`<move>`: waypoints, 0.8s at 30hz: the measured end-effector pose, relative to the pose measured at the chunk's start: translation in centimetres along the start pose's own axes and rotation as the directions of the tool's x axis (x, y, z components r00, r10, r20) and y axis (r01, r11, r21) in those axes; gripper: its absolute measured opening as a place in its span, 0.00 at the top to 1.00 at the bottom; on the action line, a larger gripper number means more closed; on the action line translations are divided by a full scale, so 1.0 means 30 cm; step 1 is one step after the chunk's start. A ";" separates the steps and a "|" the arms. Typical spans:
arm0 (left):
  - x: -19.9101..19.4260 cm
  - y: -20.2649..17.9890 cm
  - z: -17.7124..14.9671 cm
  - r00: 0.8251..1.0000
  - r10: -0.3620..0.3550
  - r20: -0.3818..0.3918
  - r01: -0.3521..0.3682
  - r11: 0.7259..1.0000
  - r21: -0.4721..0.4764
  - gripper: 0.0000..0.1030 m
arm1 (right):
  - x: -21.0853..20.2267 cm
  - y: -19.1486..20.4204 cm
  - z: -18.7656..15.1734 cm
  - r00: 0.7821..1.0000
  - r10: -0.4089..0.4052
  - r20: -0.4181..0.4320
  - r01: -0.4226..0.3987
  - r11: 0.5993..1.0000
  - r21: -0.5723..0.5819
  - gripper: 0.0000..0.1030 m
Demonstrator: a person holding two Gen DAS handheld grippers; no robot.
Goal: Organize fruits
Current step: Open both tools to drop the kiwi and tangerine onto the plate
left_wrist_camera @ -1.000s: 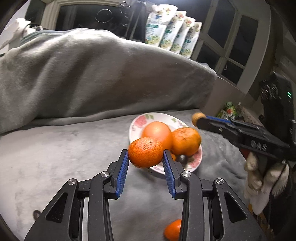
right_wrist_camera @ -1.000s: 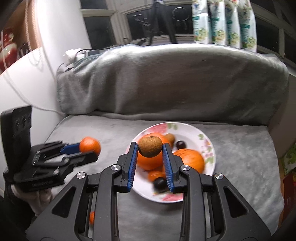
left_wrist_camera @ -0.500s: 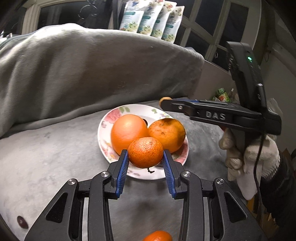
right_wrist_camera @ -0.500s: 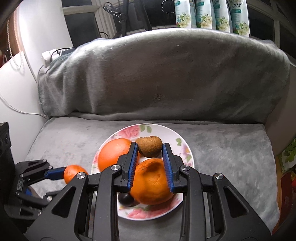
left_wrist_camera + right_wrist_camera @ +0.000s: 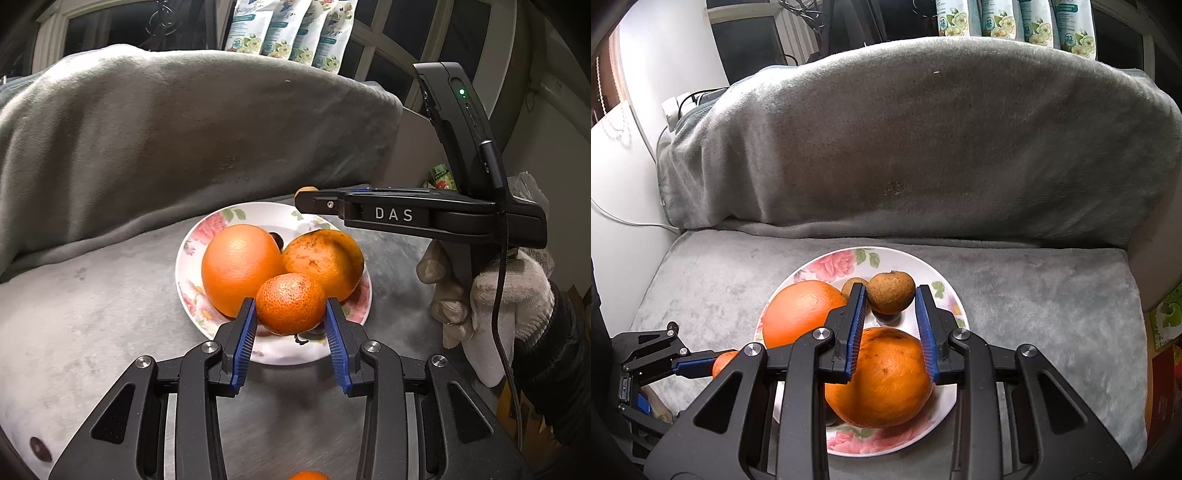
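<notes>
A floral plate (image 5: 192,258) (image 5: 945,280) sits on the grey blanket. It holds a smooth orange (image 5: 240,266) (image 5: 801,314), a rougher orange (image 5: 325,258) (image 5: 882,376) and small dark fruits. My left gripper (image 5: 291,308) is shut on a small tangerine (image 5: 290,302), held over the plate's near rim. My right gripper (image 5: 889,295) is shut on a small brown fruit (image 5: 891,297), held over the plate's far part; it also shows in the left wrist view (image 5: 314,201).
A grey blanket-covered backrest (image 5: 923,147) rises behind the plate. Another tangerine (image 5: 304,475) lies on the seat near my left gripper's base. A small dark fruit (image 5: 38,448) lies at the seat's left. Packets (image 5: 288,29) stand on the sill.
Both grippers moved in over the plate with their fruits. The left one now holds the tangerine above the near rim; the right one hangs lower over the plate's far side.
</notes>
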State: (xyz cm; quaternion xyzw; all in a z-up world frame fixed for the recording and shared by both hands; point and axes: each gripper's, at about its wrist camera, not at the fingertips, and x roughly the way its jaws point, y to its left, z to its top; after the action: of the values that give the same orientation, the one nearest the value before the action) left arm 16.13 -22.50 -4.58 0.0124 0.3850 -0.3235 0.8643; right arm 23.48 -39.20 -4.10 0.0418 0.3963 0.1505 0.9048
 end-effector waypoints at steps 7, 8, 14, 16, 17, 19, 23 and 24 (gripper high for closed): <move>0.003 0.001 0.003 1.000 0.002 -0.002 -0.002 1.000 0.000 0.65 | 0.002 -0.001 0.002 1.000 0.003 0.001 -0.003 1.000 0.000 0.72; 0.004 0.000 0.004 1.000 0.002 -0.003 -0.002 1.000 0.001 0.65 | 0.002 0.000 0.000 1.000 0.004 0.001 -0.004 1.000 0.001 0.72; 0.003 -0.004 0.003 1.000 0.007 0.002 -0.007 1.000 0.002 0.65 | -0.001 -0.001 0.000 1.000 0.015 0.008 -0.015 1.000 0.006 0.72; 0.005 -0.003 0.003 1.000 0.009 0.003 -0.009 1.000 0.003 0.65 | -0.006 0.001 0.000 1.000 0.016 0.011 -0.017 1.000 0.005 0.71; 0.005 -0.004 0.003 1.000 0.010 0.003 -0.010 1.000 0.004 0.65 | -0.009 0.003 0.000 1.000 0.015 0.012 -0.015 1.000 0.003 0.69; 0.005 -0.005 0.003 1.000 0.015 0.006 -0.015 1.000 0.005 0.59 | -0.014 0.006 0.001 1.000 0.013 0.018 -0.014 1.000 0.001 0.46; -0.004 -0.004 0.009 1.000 0.010 0.024 -0.010 1.000 0.006 0.46 | -0.030 0.010 0.005 0.999 0.017 0.036 -0.017 1.000 0.001 0.40; -0.006 -0.005 0.010 1.000 0.011 0.026 -0.011 1.000 0.007 0.43 | -0.031 0.010 0.006 0.999 0.016 0.037 -0.016 1.000 0.003 0.37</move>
State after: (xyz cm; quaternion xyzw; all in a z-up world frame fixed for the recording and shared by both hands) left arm 16.16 -22.60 -4.22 0.0133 0.3727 -0.3204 0.8708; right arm 22.95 -39.20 -3.25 0.0491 0.3795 0.1565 0.9105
